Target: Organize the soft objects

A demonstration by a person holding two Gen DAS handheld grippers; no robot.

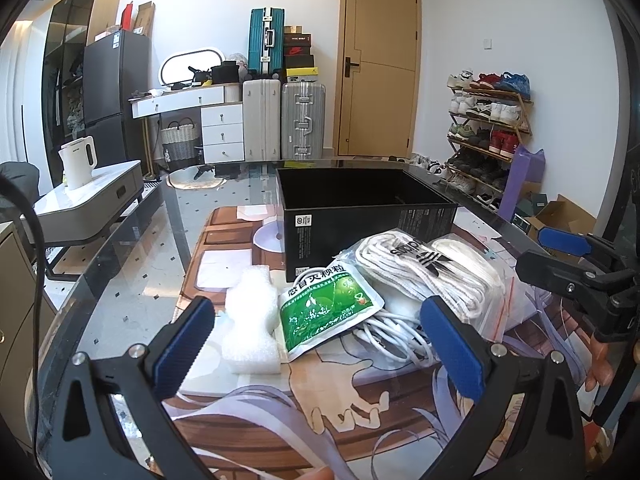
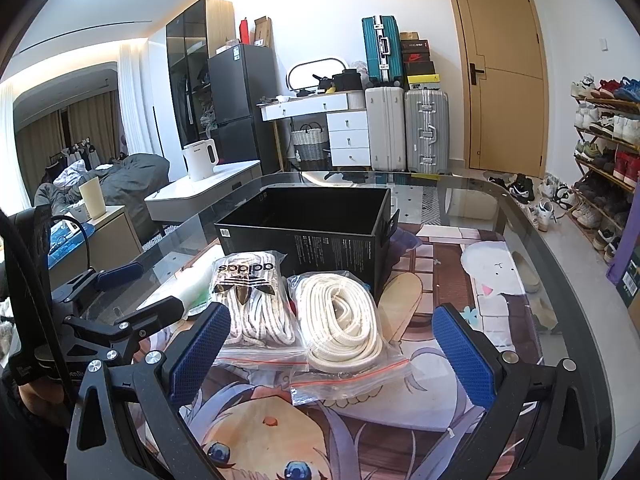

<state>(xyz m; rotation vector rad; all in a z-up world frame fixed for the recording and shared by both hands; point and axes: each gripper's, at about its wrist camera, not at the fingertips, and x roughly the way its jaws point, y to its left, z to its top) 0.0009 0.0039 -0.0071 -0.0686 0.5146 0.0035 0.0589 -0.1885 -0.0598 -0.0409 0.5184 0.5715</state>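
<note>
here i see the soft things heaped before the open black cardboard box (image 1: 360, 204) on the glass table (image 1: 132, 264): white foam block (image 1: 250, 320), green foil sachet (image 1: 326, 310), two clear zip bags of white laces (image 2: 296, 308). a white cable (image 1: 392, 340) lies half hidden beneath. my left gripper (image 1: 320, 344) and right gripper (image 2: 332, 356) gape wide, empty.

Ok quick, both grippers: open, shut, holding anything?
Left gripper: open, holding nothing.
Right gripper: open, holding nothing.
</note>
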